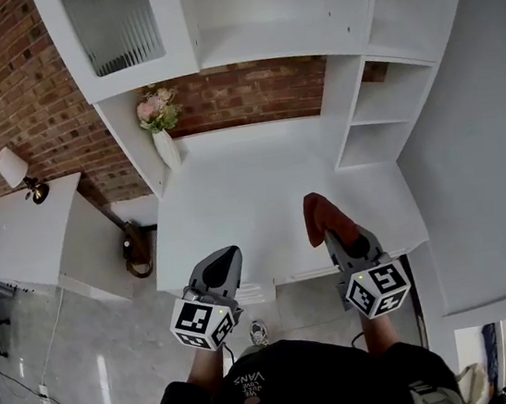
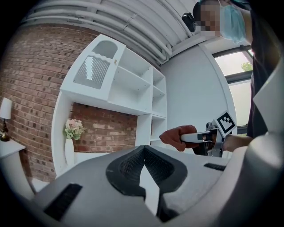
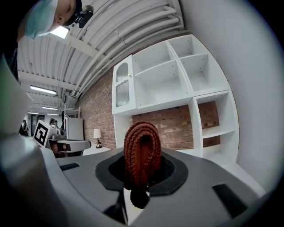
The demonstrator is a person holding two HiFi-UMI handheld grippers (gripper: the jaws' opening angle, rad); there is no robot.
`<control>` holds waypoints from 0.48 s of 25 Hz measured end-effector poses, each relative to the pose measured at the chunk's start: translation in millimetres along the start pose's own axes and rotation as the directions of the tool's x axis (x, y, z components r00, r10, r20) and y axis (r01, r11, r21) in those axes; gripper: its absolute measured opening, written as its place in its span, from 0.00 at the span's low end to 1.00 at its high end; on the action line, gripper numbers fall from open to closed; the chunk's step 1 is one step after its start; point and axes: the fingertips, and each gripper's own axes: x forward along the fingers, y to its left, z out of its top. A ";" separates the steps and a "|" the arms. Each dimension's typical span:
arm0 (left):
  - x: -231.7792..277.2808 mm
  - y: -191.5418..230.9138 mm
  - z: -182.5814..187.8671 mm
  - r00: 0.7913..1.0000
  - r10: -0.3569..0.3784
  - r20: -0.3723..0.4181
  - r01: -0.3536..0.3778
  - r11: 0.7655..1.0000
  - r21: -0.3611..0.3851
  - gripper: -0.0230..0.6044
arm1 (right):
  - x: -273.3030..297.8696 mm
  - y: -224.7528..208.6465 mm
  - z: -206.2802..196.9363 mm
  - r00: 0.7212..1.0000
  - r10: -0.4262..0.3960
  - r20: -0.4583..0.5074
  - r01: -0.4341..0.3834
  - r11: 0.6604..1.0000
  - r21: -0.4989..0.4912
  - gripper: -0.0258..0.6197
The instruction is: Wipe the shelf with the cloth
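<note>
A rust-red knitted cloth [image 1: 319,216] is folded over and clamped in my right gripper [image 1: 334,236], held above the front right of the white desk surface [image 1: 252,196]. In the right gripper view the cloth [image 3: 142,153] stands up in a loop between the shut jaws. My left gripper [image 1: 224,264] hovers at the desk's front edge, jaws closed with nothing in them [image 2: 144,170]. In the left gripper view the right gripper [image 2: 184,138] shows with the cloth [image 2: 174,136]. The white shelf unit [image 1: 377,86] rises behind and to the right.
A white vase with pink flowers [image 1: 161,125] stands at the desk's back left corner. A cabinet with a ribbed glass door [image 1: 114,24] hangs above. A lamp [image 1: 17,172] sits on a side table [image 1: 24,233] to the left. Brick wall behind.
</note>
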 end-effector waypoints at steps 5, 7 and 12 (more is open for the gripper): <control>12.0 49.0 7.0 0.999 -0.033 -0.005 0.033 0.999 0.013 0.05 | 48.6 10.3 18.4 0.999 -0.026 0.038 0.027 0.999 -0.026 0.17; 17.2 65.7 9.8 0.999 -0.048 -0.002 0.048 0.999 0.019 0.05 | 66.0 12.7 29.3 0.997 -0.037 0.061 0.040 0.998 -0.047 0.17; 30.3 92.3 10.2 0.996 -0.086 -0.007 0.086 0.996 0.027 0.05 | 99.5 13.2 66.2 0.990 -0.064 0.126 0.078 0.990 -0.115 0.17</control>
